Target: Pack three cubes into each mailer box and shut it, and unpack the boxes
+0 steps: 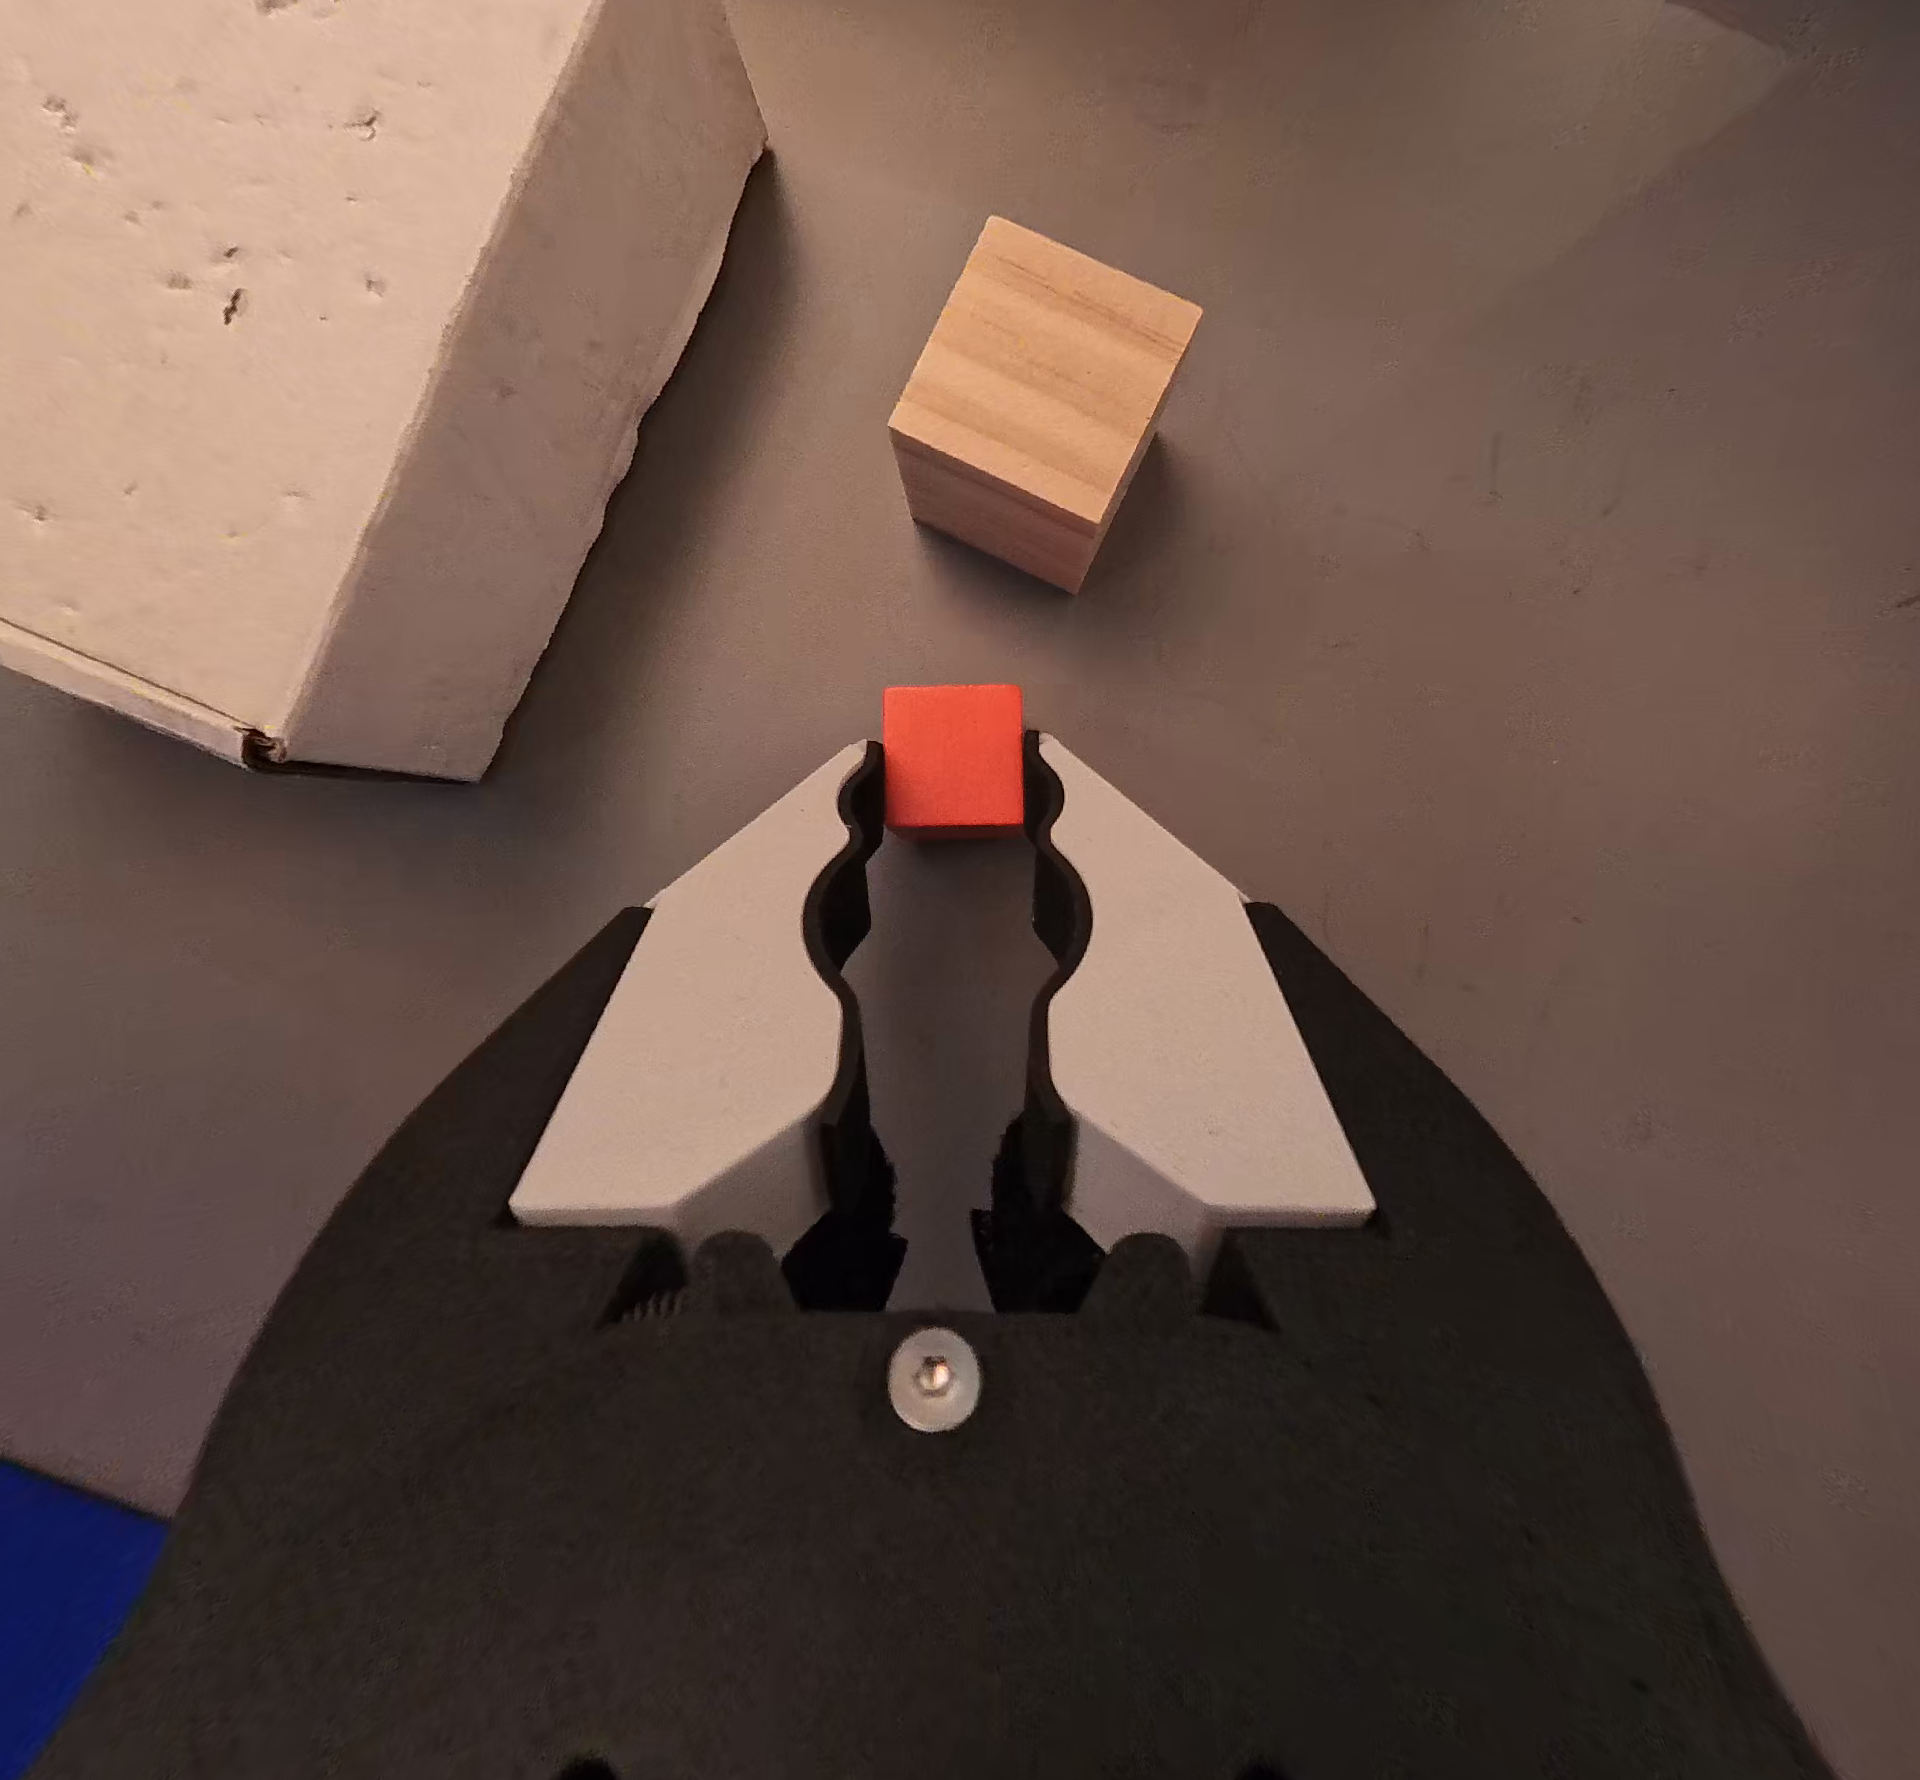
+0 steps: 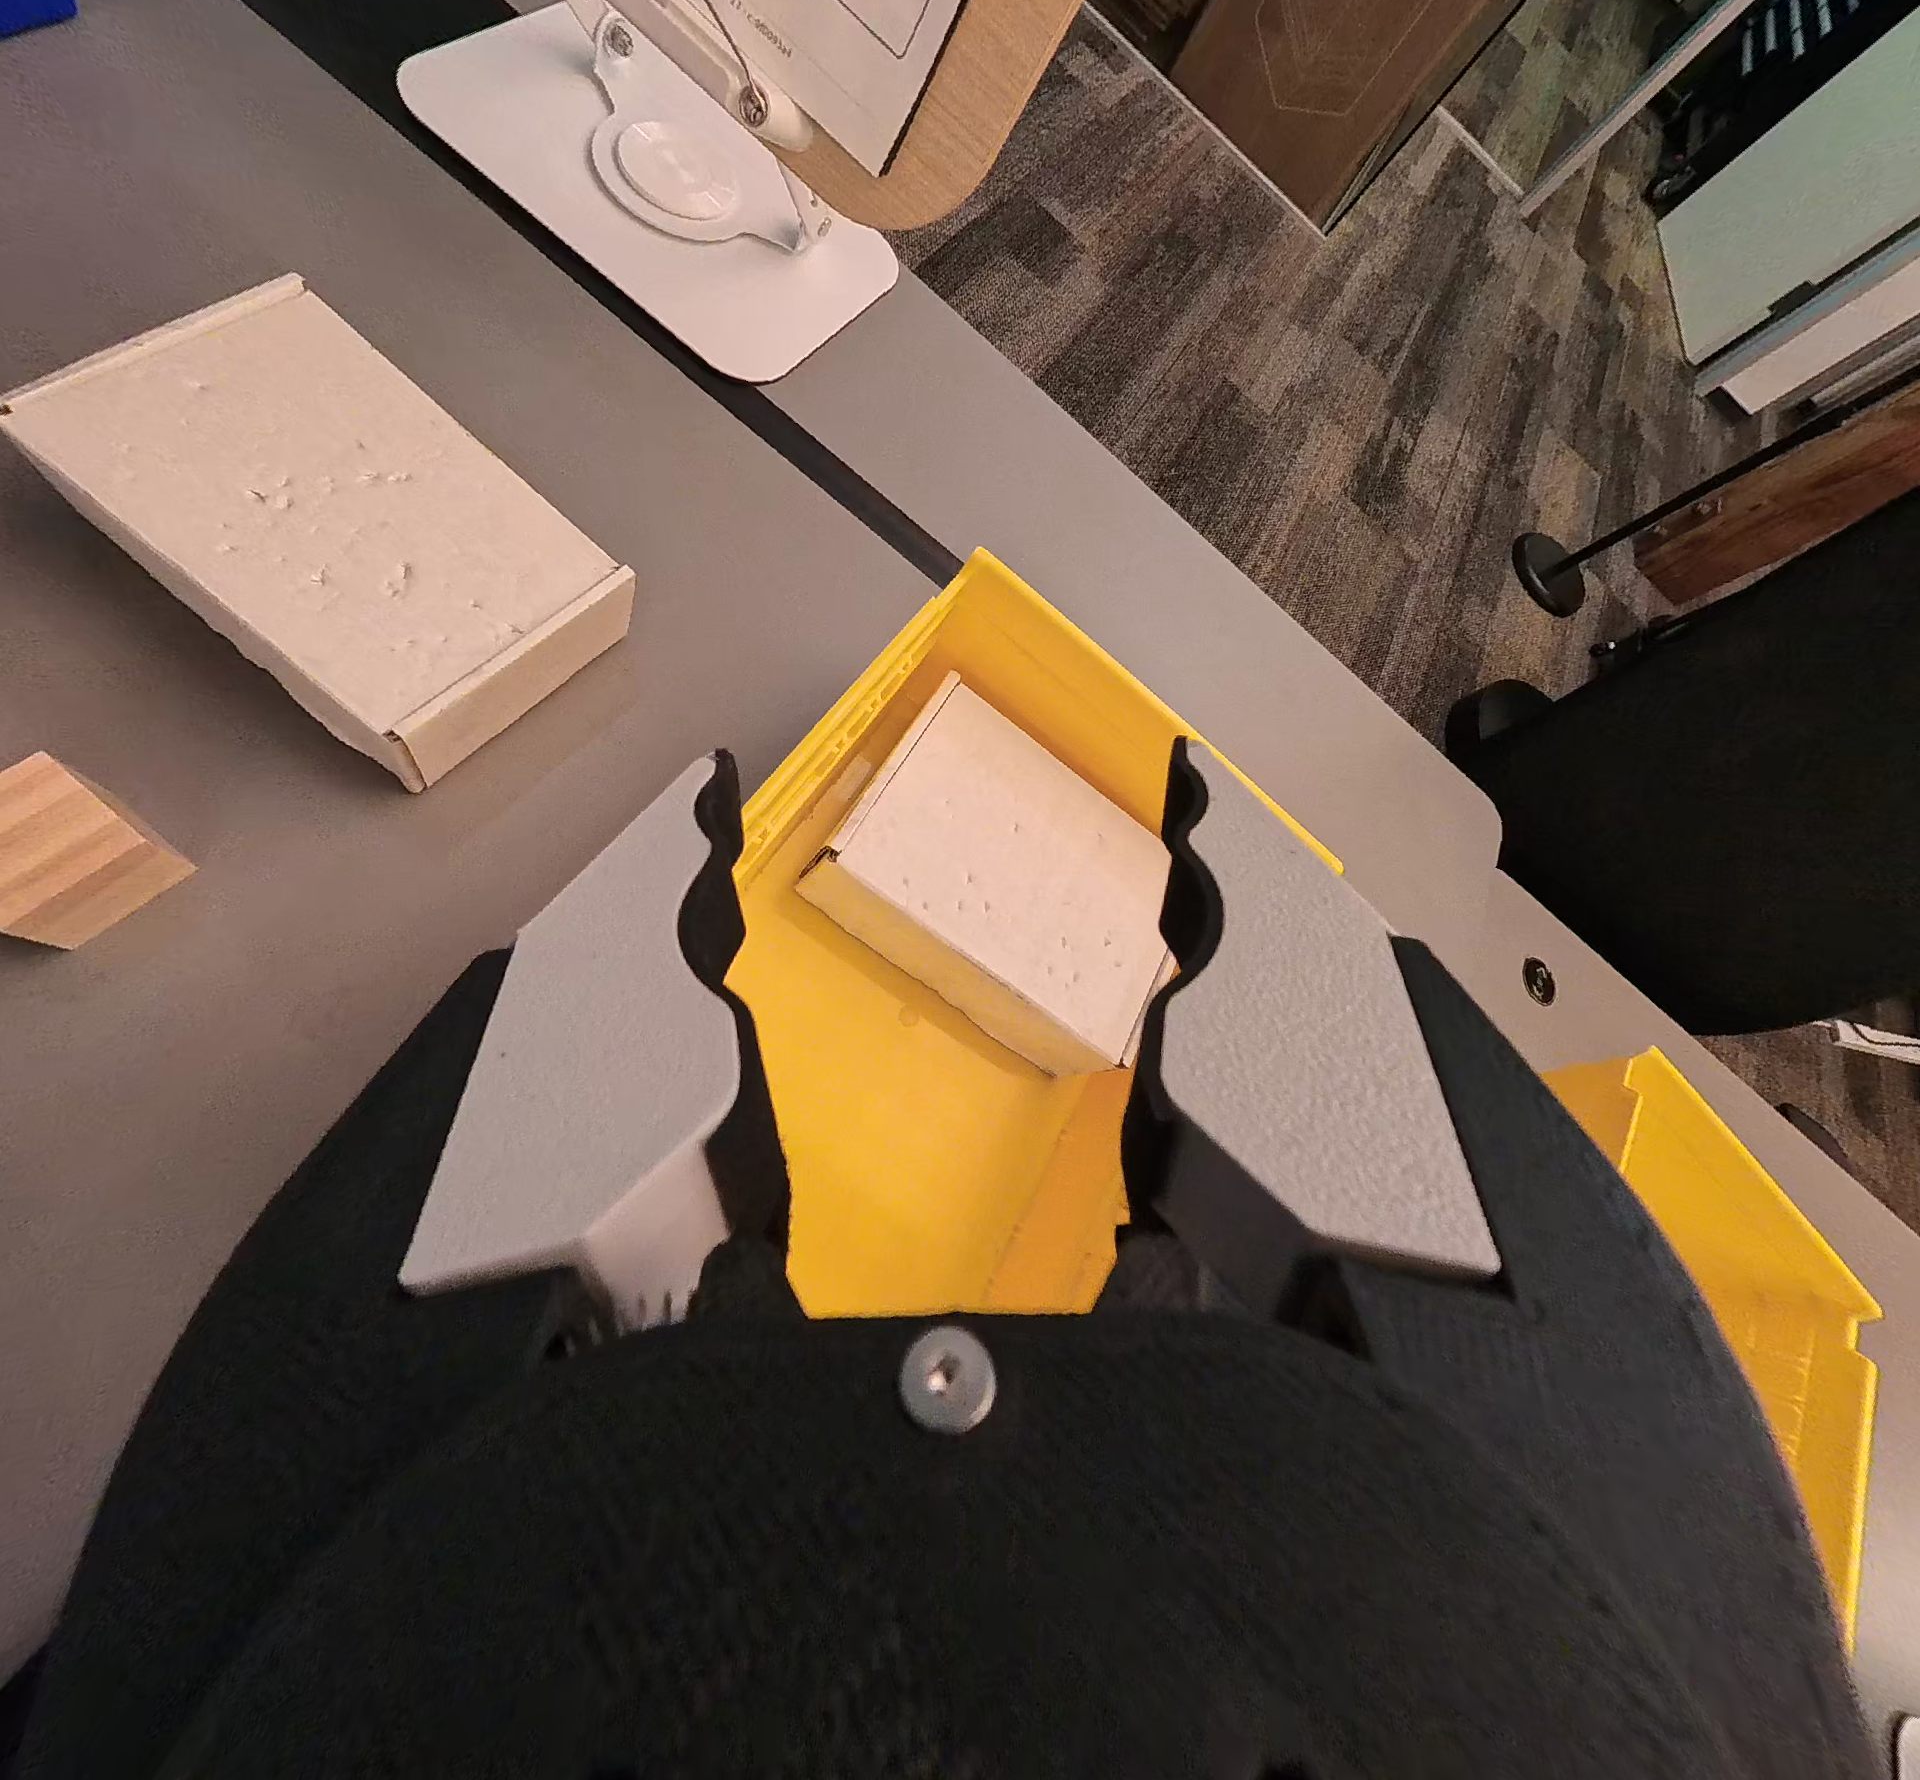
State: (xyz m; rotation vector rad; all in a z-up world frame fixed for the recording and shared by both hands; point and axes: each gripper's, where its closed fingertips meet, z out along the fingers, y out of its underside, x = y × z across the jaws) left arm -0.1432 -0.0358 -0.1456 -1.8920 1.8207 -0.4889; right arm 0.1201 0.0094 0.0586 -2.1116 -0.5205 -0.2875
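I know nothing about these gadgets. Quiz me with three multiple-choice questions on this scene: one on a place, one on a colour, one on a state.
1. Where is the smaller white box?
A in the yellow bin
B on the floor
C on the wooden cube

2. What colour is the cube in the left gripper?
A blue
B green
C orange-red

3. How is the right gripper?
A shut on a box
B open, empty
C shut on a cube

Answers: 1 A, yellow walls surround it. 2 C, the orange-red cube sits between the fingertips. 3 B, its jaws stand wide apart.

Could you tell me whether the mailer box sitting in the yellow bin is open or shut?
Shut. The mailer box lies in the yellow bin with its lid flat and flush; contents cannot be seen.
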